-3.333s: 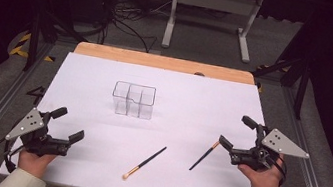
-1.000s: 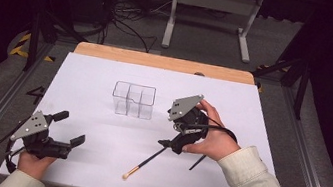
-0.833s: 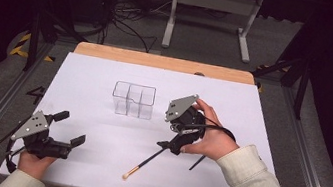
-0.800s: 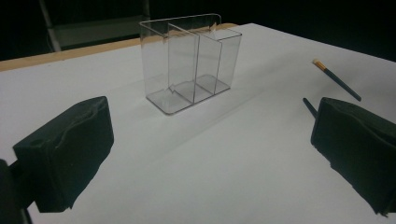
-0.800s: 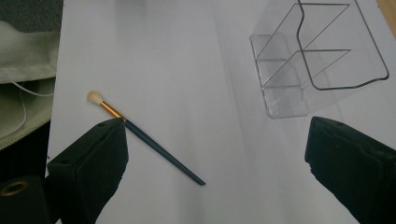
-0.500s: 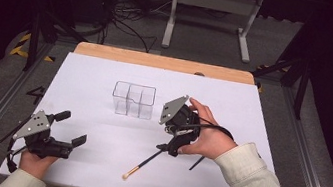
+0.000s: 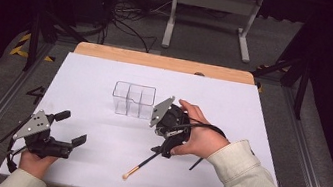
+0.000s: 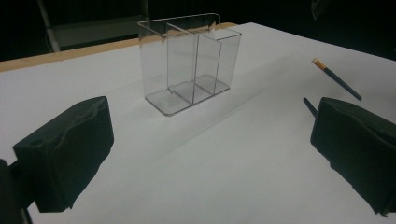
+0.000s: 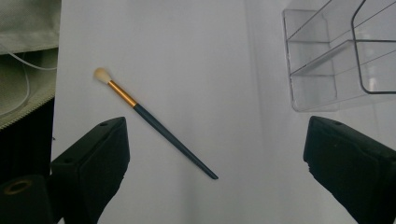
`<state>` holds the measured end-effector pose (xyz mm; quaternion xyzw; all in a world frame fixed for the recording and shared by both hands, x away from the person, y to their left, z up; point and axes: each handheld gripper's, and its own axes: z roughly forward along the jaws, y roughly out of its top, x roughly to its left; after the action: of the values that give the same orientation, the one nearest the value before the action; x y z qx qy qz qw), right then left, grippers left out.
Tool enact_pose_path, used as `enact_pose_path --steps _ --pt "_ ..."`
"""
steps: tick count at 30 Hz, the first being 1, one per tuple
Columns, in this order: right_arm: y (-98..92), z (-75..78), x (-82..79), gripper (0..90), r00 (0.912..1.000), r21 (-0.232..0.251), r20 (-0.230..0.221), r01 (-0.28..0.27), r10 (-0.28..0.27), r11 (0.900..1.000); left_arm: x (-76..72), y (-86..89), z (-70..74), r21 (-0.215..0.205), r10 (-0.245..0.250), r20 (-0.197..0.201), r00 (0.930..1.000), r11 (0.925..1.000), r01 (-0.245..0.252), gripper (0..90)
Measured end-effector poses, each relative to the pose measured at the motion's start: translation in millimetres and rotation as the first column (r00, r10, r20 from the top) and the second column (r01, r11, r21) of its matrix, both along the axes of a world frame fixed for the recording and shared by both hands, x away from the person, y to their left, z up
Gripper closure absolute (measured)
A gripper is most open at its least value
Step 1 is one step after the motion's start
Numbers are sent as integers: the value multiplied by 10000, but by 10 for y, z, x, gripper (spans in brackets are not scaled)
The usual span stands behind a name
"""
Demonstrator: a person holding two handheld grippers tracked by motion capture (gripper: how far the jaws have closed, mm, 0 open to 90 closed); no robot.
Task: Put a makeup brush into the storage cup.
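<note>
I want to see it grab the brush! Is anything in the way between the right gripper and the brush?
Nothing visible. The right gripper hangs just above the brush, jaws spread wide with bare white table between them. The clear organizer stands off to one side.

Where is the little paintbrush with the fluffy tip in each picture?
High view: the paintbrush lies near the bottom middle of the white table, just below the right gripper.
Left gripper view: far right, upper part.
Right gripper view: middle left, slanting, fluffy tip toward the top left.
Shared landmark: the clear box.
</note>
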<state>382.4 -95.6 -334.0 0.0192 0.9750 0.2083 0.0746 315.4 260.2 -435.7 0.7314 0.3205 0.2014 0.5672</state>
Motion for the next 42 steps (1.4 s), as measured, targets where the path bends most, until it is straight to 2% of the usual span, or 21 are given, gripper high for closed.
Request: enact_pose_path --steps 8,13,20,25,33,37,42 --pt "59 -97 12 78 9999 18 -153 -6 6 10000 6 -8 -5 -48 15 -66 10000 10000 -15 2" --pt "96 -184 23 79 9995 -310 -295 -80 71 9995 5 -7 -5 -38 20 -61 10000 10000 -20 2" --pt "140 -308 30 89 9981 -466 -610 -61 33 9989 6 -7 -10 9 55 -62 10000 10000 -55 2" --pt "175 -420 32 89 9974 -732 -722 -119 66 9972 7 -6 -10 15 56 -58 10000 10000 -56 2" --pt "206 -542 37 89 9956 -873 -931 -190 108 9960 7 -3 -10 25 31 -58 10000 10000 -31 2" --pt "220 -628 41 86 9939 -1175 -1097 -230 100 9928 7 -4 -10 16 10 -62 10000 10000 -10 2" --pt "224 -673 49 87 9936 -1218 -1127 -199 61 9923 9 2 -9 -35 -59 6 10000 10000 59 2"
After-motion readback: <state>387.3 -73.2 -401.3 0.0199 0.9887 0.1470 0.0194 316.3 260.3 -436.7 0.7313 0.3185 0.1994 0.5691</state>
